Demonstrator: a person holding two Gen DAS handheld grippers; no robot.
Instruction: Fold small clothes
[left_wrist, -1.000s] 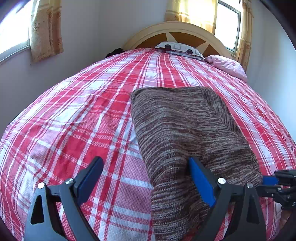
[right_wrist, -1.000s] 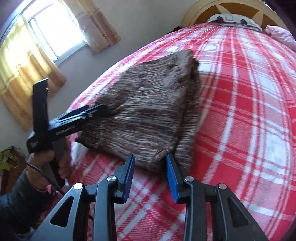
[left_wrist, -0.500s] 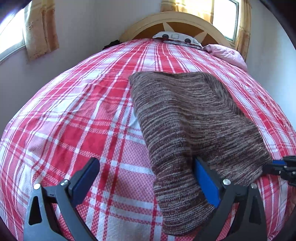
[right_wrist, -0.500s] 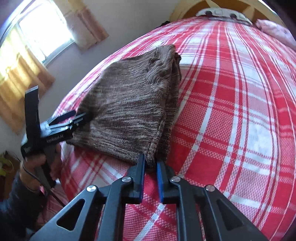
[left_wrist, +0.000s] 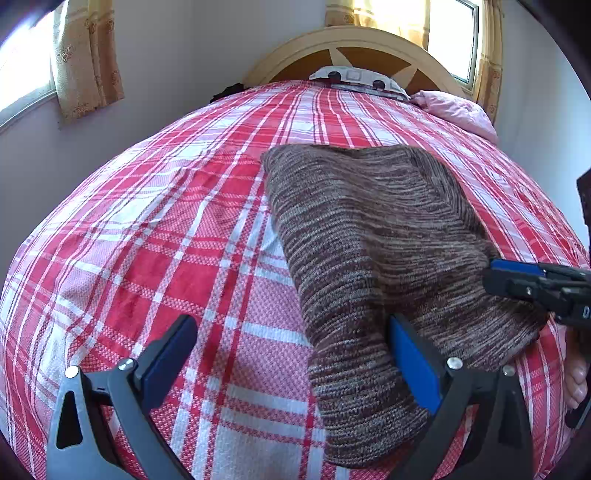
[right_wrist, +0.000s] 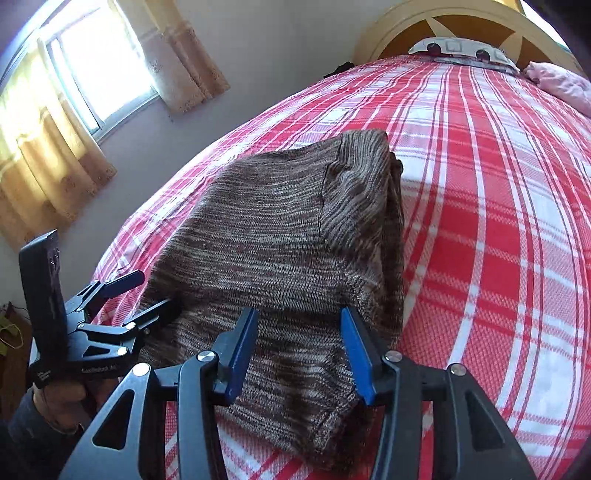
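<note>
Plaid bedspread (left_wrist: 155, 258); folded brown knit (left_wrist: 369, 240) lengthwise toward headboard (left_wrist: 295, 48) (flat)

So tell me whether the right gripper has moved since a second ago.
Yes. In its own view the right gripper has slid in over the brown sweater's near edge toward the headboard. Its jaws have just been opening, knit lying between them unpinched.

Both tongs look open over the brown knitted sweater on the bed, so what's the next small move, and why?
Probably draw both tongs back. The folded brown knitted sweater lies flat on the red plaid bedspread; left tongs stand wide, right tongs have just been opening, their pads apart from the knit.
</note>
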